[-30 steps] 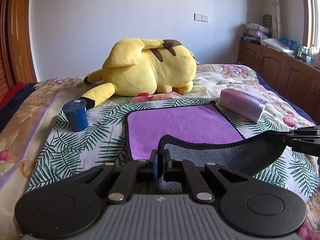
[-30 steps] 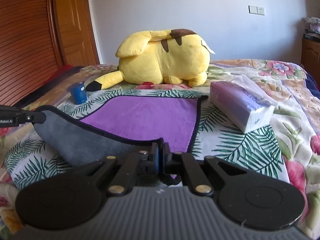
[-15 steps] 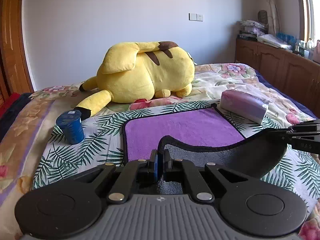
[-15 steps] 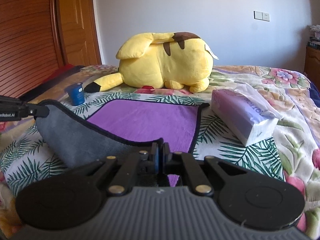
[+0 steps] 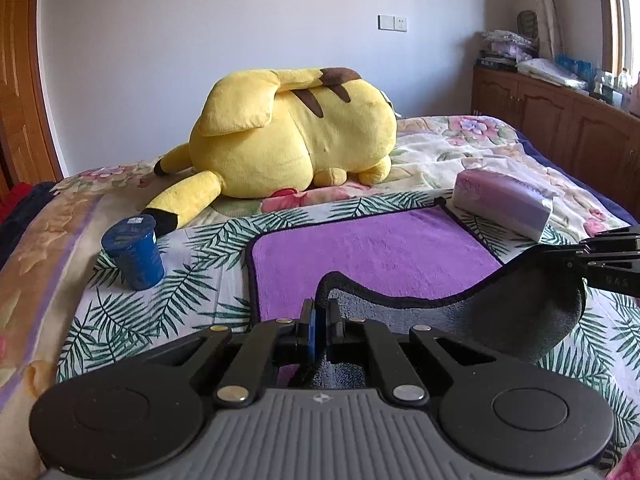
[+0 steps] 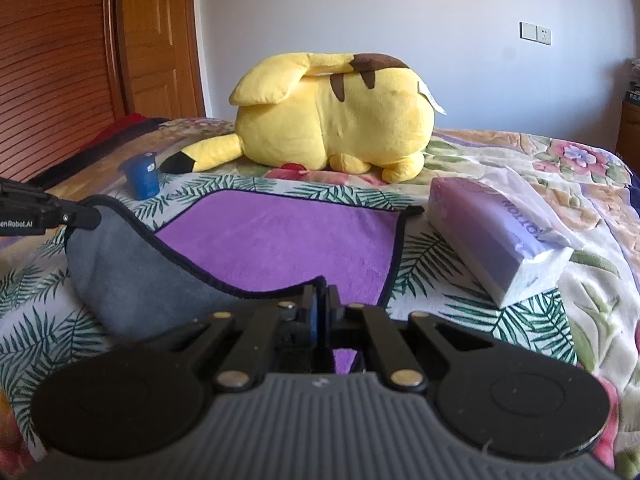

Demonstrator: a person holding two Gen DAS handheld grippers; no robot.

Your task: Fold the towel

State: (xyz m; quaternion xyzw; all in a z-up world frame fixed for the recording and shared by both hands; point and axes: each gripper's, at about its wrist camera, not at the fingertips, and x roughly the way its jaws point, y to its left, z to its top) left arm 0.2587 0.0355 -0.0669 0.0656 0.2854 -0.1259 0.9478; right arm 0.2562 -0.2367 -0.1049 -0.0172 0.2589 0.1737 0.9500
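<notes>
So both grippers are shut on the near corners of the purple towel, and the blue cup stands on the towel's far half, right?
Not quite. The small blue cup stands on the leaf-print bedspread, left of the purple towel, apart from it; the left wrist view shows this. Both grippers do hold near corners.

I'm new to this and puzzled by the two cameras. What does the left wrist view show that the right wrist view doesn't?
Only the left wrist view shows the wooden cabinets with clutter on top, beside a window. Only the right wrist view shows the slatted wooden door and the print on the tissue pack. Both show the towel, purple on top and grey underneath, its near edge lifted by the left gripper and right gripper, each shut on a corner, plus the yellow plush and blue cup.
</notes>
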